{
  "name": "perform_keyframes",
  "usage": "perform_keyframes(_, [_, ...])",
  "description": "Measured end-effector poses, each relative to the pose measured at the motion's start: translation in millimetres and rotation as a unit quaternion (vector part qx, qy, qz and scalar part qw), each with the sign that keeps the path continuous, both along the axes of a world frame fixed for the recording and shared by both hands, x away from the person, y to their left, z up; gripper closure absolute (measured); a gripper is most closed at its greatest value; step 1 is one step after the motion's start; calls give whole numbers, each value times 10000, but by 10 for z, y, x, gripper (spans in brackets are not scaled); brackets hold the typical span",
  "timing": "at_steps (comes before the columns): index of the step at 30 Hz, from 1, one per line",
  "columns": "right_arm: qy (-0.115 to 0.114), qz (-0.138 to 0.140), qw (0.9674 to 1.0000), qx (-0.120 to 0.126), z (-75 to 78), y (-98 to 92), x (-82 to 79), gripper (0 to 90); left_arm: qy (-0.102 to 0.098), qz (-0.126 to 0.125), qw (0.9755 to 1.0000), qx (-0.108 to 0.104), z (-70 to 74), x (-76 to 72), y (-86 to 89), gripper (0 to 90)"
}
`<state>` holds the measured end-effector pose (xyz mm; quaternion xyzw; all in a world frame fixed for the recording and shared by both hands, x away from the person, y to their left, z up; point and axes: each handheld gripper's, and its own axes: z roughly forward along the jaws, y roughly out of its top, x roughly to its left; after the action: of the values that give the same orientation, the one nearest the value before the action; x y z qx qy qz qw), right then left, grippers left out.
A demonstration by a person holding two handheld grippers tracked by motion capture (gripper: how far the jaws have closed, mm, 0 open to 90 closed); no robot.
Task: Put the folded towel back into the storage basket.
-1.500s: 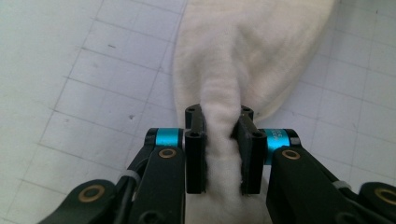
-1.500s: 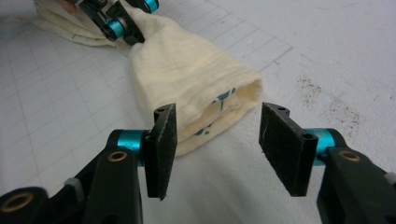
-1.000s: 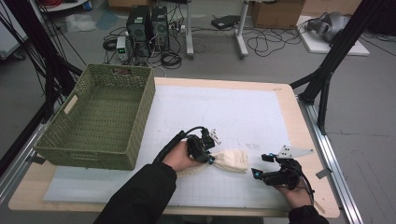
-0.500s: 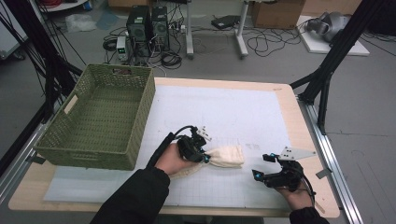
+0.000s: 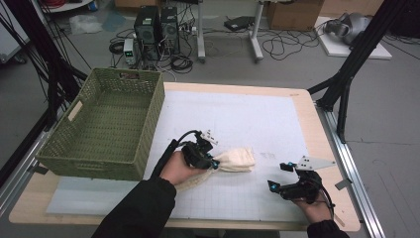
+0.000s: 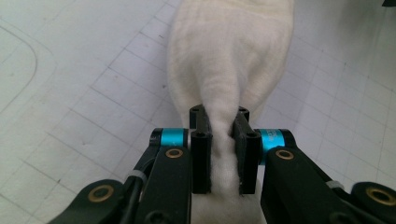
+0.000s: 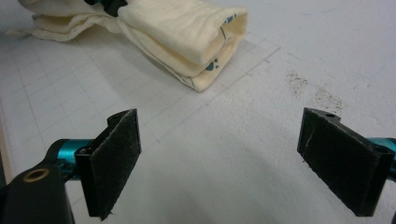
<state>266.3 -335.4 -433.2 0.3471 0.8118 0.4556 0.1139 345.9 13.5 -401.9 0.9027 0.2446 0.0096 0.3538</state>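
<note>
A folded cream cloth (image 5: 236,159) lies on the white gridded mat, near its middle front. My left gripper (image 5: 210,161) is shut on the cloth's bunched left end; in the left gripper view the cloth (image 6: 231,60) runs away from the two black pads (image 6: 201,149) that pinch it. My right gripper (image 5: 276,177) rests low at the front right, apart from the cloth, its jaws wide after having just opened further, with nothing between them. In the right gripper view its pads (image 7: 114,161) frame bare mat, and the cloth (image 7: 182,35) with small blue prints lies beyond.
A green woven basket (image 5: 153,106) stands on the table's left side, a little left of my left hand. The white mat (image 5: 247,114) covers most of the wooden tabletop (image 5: 307,106). Cables and computer cases sit on the floor beyond.
My left gripper has dragged the cloth leftward, toward the basket, lifting slightly. The right hand has stayed in place while its jaws spread a little wider.
</note>
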Motion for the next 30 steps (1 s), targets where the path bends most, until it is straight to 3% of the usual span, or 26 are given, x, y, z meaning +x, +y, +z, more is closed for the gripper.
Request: perform_keyframes(30, [0, 46, 10000, 36, 7, 31, -11, 122, 149, 406, 9978, -495, 145, 12, 222, 799])
